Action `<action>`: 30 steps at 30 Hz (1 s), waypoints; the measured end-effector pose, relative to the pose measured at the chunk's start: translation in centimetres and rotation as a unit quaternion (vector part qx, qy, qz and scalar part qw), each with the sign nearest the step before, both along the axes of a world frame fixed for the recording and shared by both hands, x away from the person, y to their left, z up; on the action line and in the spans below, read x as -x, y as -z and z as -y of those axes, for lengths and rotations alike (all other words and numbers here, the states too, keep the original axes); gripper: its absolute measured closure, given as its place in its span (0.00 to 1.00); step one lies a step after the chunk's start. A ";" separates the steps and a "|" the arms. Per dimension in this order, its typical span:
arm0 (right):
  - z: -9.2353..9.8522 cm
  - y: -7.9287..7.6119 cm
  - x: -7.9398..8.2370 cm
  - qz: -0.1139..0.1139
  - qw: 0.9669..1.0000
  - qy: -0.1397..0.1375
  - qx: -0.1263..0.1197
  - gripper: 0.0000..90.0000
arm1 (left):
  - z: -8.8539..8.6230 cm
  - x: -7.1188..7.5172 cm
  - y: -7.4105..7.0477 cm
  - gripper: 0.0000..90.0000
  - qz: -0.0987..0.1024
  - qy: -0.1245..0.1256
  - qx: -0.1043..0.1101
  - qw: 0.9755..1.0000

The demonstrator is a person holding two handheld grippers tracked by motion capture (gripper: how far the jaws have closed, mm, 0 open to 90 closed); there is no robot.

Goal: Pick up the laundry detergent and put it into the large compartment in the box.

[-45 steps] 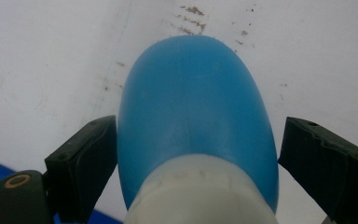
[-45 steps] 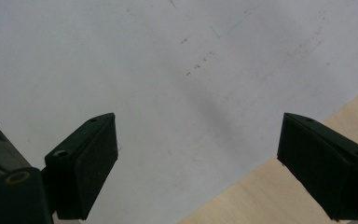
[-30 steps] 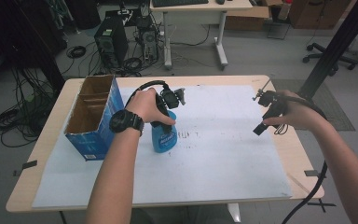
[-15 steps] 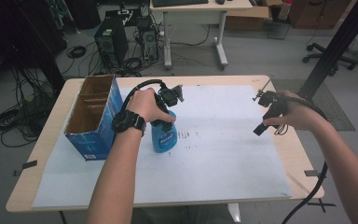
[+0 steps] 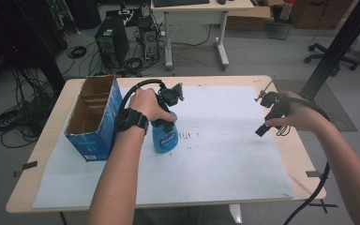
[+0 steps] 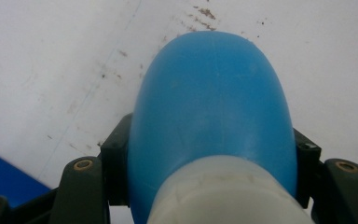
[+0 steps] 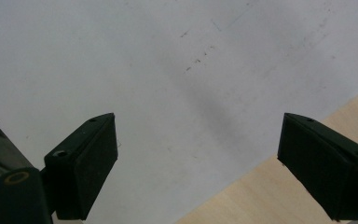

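On the white-papered table, the left gripper clamps a blue plastic spray bottle, hiding its head, beside an open blue cardboard box, its interior shadowed; the right gripper gapes wide.

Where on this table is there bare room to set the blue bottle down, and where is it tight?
Free: the white sheet between the bottle and the right hand-held gripper, plus the whole near strip toward the table edge. Tight: the left side, where the cardboard box stands close beside the bottle, clamped in the left hand-held gripper.
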State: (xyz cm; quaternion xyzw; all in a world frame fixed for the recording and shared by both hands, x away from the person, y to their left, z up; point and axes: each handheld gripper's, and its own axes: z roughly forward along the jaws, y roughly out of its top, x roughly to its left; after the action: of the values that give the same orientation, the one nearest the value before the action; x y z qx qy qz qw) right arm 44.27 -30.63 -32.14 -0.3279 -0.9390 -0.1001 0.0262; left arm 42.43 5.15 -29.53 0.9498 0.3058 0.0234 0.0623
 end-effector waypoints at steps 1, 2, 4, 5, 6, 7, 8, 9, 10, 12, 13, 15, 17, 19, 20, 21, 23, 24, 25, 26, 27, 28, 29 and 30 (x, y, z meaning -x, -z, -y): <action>0.1 0.1 0.0 -0.001 1.000 0.001 0.000 0.13 | 0.1 0.0 0.0 0.41 -0.003 0.002 -0.005 1.000; 0.1 0.2 0.0 -0.001 1.000 0.001 0.000 0.13 | 0.3 -0.1 -0.1 0.42 -0.008 0.006 -0.014 1.000; 0.1 0.2 0.0 -0.002 1.000 0.001 0.000 0.13 | 0.4 -0.2 0.0 0.42 -0.010 0.005 -0.017 1.000; 0.1 0.2 0.0 -0.002 1.000 0.001 0.000 0.13 | 0.4 -0.3 -0.1 0.42 -0.010 0.006 -0.019 1.000; 0.1 0.2 0.0 -0.002 1.000 0.001 -0.002 0.13 | 0.3 -0.3 -0.1 0.42 -0.013 0.004 -0.015 1.000; 0.1 0.2 0.0 -0.002 1.000 0.001 -0.002 0.13 | 0.3 -0.3 -0.1 0.42 -0.013 0.004 -0.015 1.000; 0.2 0.2 0.0 -0.002 1.000 0.001 -0.001 0.13 | 0.3 -0.3 -0.1 0.42 -0.012 0.003 -0.013 1.000; 0.2 0.3 0.0 -0.002 1.000 0.001 -0.002 0.13 | 0.2 -0.3 -0.1 0.42 -0.013 0.003 -0.012 1.000; 0.2 0.3 -0.1 -0.002 1.000 0.001 -0.001 0.13 | 0.2 -0.3 -0.1 0.42 -0.014 0.004 -0.012 1.000; 0.3 0.2 -0.1 -0.002 1.000 0.004 -0.001 0.13 | 0.2 -0.4 -0.1 0.42 -0.015 0.004 -0.013 1.000; 0.3 0.2 -0.1 -0.002 1.000 0.004 -0.001 0.13 | 0.2 -0.4 -0.1 0.42 -0.015 0.004 -0.013 1.000; 0.3 0.2 -0.1 -0.003 1.000 0.002 -0.001 0.13 | 0.2 -0.4 -0.1 0.42 -0.013 0.003 -0.011 1.000; 0.2 0.2 -0.1 -0.002 1.000 0.002 -0.001 0.13 | 0.2 -0.4 -0.1 0.42 -0.011 0.002 -0.009 1.000; 0.2 0.2 -0.1 -0.002 1.000 0.002 -0.001 0.13 | 0.1 -0.4 -0.2 0.42 -0.009 0.003 -0.011 1.000; 0.2 0.2 -0.1 -0.002 1.000 0.004 -0.001 0.13 | 0.1 -0.4 -0.2 0.42 -0.007 0.002 -0.010 1.000; 0.2 0.2 -0.1 -0.002 1.000 0.004 -0.001 0.13 | 0.1 -0.3 -0.2 0.42 -0.006 0.000 -0.013 1.000; 0.2 0.2 0.0 -0.003 1.000 0.004 0.001 0.13 | 0.0 -0.3 -0.2 0.42 -0.006 -0.001 -0.016 1.000; 0.2 0.2 0.0 -0.003 1.000 0.004 0.001 0.13 | -0.1 -0.3 -0.3 0.42 -0.006 -0.004 -0.016 1.000; 0.1 0.2 0.0 -0.003 1.000 0.003 0.001 0.13 | -0.1 -0.3 -0.4 0.42 -0.007 -0.007 -0.014 1.000; 0.1 0.2 0.0 -0.003 1.000 0.003 0.001 0.13 | -0.2 -0.2 -0.5 0.42 -0.008 -0.009 -0.012 1.000; 0.1 0.2 0.0 -0.002 1.000 0.002 0.001 0.13 | -0.3 -0.2 -0.6 0.42 -0.009 -0.010 -0.011 1.000; 0.0 0.2 0.0 -0.003 1.000 0.003 0.001 0.13 | -0.4 -0.1 -0.7 0.42 -0.009 -0.011 -0.008 1.000; 0.0 0.1 0.0 -0.002 1.000 0.001 0.001 0.13 | -0.5 0.0 -0.9 0.42 -0.014 -0.015 -0.009 1.000; 0.0 0.1 0.0 -0.002 1.000 0.001 0.001 0.13 | -0.5 0.0 -0.9 0.42 -0.014 -0.015 -0.009 1.000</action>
State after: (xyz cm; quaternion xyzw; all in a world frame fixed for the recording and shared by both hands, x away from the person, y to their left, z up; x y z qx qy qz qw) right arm 44.24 -30.59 -32.28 -0.3294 -0.9386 -0.0989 0.0279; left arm 42.40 5.62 -28.60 0.9458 0.3205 0.0139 0.0496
